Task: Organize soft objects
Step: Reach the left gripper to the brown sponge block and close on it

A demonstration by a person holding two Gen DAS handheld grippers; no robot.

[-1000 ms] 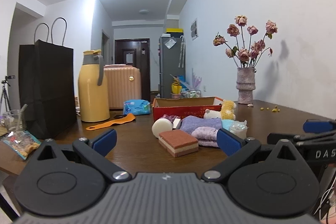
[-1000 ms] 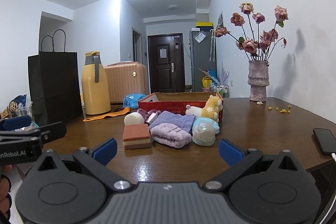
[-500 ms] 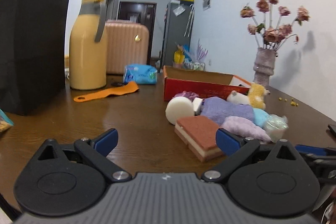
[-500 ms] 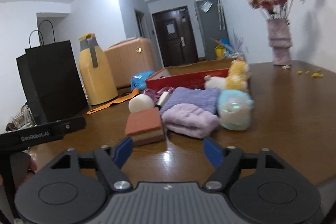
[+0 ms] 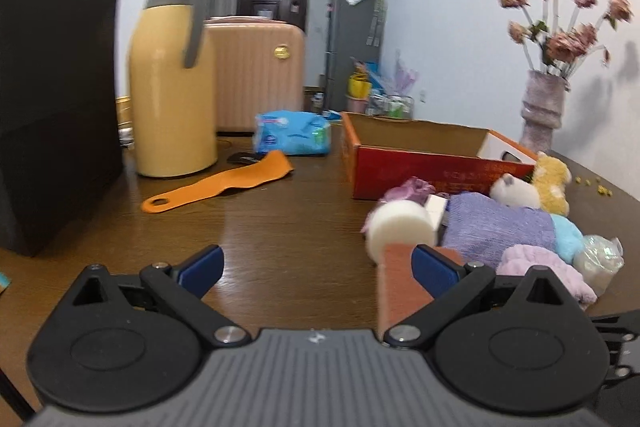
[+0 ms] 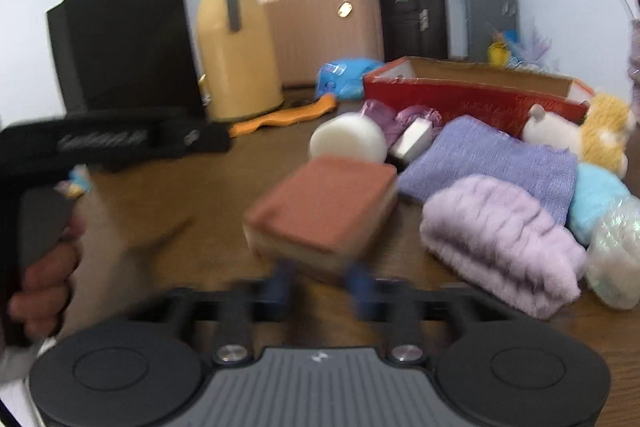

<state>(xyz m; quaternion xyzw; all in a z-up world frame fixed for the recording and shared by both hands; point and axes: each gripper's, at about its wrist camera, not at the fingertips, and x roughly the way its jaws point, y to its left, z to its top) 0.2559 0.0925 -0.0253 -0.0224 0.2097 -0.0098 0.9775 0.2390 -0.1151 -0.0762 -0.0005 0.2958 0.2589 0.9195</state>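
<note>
A: Going from the left of the right wrist view, what is hard to read?

B: The black paper bag (image 6: 124, 39) is clear, but the left claw (image 6: 216, 139) in front of it is smeared. The white lettering on its arm cannot be made out. A hand (image 6: 44, 279) grips its handle at the frame edge, cut off.

A: And in its own view?

B: The left claw (image 5: 316, 267) stands released, nothing between its blue pads (image 5: 202, 267), over bare brown worktop (image 5: 280, 227). Its right pad covers part of the brick-red sponge (image 5: 400, 287).

A: The yellow flask?

B: The yellow flask (image 5: 172, 87) is whole, and no writing shows. Right of it, the blue packet (image 5: 294, 137) has print too blurred to read.

A: The sponge, then?

B: The sponge (image 6: 324, 207) lies on the worktop in front of the white foam roll (image 6: 348, 143). The right claw (image 6: 320, 283) is closing, its pads close together just below the sponge's near edge. Blur hides whether they touch it.

A: Further right?

B: The red box (image 6: 472, 99) carries gold lettering, illegible. The purple towel (image 6: 488, 159), lilac fluffy cloth (image 6: 500, 243) and yellow plush (image 6: 604, 131) lie in front of it. A crinkly bag (image 6: 616, 259) is cut by the edge.
</note>
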